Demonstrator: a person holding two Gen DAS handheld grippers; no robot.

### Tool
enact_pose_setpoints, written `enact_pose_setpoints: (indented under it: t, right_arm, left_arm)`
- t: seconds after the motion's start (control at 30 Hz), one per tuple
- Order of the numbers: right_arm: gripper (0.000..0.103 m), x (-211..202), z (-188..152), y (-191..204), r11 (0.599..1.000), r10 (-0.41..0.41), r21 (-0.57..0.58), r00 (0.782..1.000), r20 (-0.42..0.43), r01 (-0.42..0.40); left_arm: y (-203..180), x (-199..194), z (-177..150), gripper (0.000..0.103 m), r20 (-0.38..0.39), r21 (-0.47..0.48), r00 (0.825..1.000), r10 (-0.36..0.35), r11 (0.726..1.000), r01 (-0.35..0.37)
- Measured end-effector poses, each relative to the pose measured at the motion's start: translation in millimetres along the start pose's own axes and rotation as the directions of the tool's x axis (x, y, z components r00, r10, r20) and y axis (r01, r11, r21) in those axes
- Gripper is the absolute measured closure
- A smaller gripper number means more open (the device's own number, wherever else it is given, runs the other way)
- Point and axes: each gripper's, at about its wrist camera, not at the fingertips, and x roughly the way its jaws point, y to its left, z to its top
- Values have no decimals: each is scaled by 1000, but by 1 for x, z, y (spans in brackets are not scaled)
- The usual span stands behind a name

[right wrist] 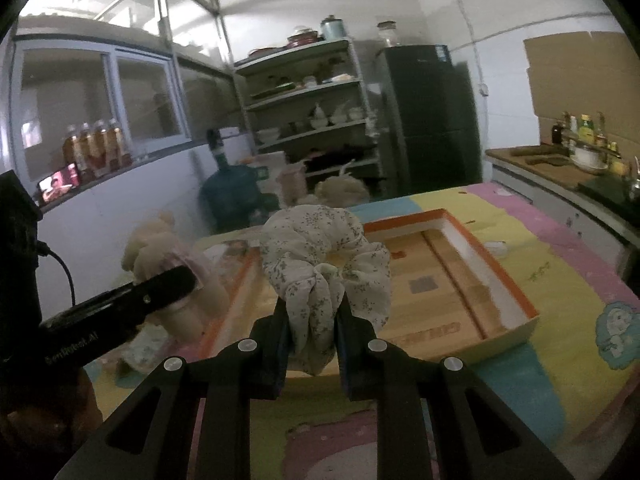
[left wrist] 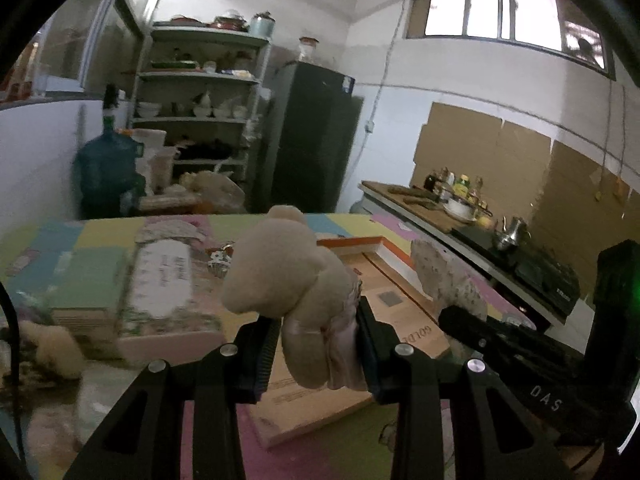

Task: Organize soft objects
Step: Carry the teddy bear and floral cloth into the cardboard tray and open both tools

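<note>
Both soft things up in the air over the pastel patchwork foam-mat table (right wrist: 560, 272). Held in the left gripper (left wrist: 316, 344): a cream plush toy with pinkish cloth at its base (left wrist: 288, 276), bulging out toward twelve o'clock. Light, squashy, bound to flop and spring back; best pinched low on the narrow waist, just where the fingers (left wrist: 262, 354) sit now. Left fingers closed tight on it, pile bunched between the pads. In the right gripper (right wrist: 312, 344): a white floral fabric scrunchie (right wrist: 324, 256), looped up toward twelve o'clock. Featherweight, limp, likely to slide; safest taken by a gathered fold. Right fingers (right wrist: 276, 344) clamped nearly together on that fold. Waiting beyond at one o'clock in the right view, the shallow orange-rimmed cardboard tray (right wrist: 496, 264), apparently empty.
</note>
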Motion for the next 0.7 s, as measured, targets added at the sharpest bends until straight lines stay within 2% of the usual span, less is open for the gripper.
enact_pose_setpoints:
  t: [0.3, 0.7]
  right_arm:
    - [83, 16, 3, -39, 998, -49, 24, 999, -24, 49]
    - [83, 43, 4, -65, 996, -83, 27, 993, -82, 85]
  left_arm:
    - [-14, 50, -1, 67, -66, -7, 998, -25, 1000, 24]
    - [-23, 88, -12, 67, -153, -33, 987, -50, 998, 46]
